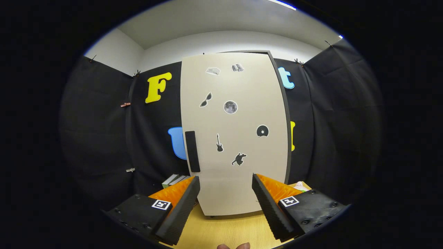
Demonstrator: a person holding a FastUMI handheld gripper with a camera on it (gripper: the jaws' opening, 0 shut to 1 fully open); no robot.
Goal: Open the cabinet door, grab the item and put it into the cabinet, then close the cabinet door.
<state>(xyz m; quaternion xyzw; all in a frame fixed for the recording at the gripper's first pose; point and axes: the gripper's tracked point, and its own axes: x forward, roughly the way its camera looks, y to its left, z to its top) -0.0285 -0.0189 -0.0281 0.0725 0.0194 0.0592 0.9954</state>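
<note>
beyond the wide-open claw (225, 181), closed cabinet door (238, 145) with picture stickers (230, 107)

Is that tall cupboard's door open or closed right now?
Closed: the cabinet door lies flat across the front, no interior showing. The gripper is open, short of it.

Black cloth booth walls (100, 138) (pinned with clips along the top) stand below white room walls (225, 41) and grey ceiling (214, 17). Light wooden tabletop (225, 231) underneath.
</note>
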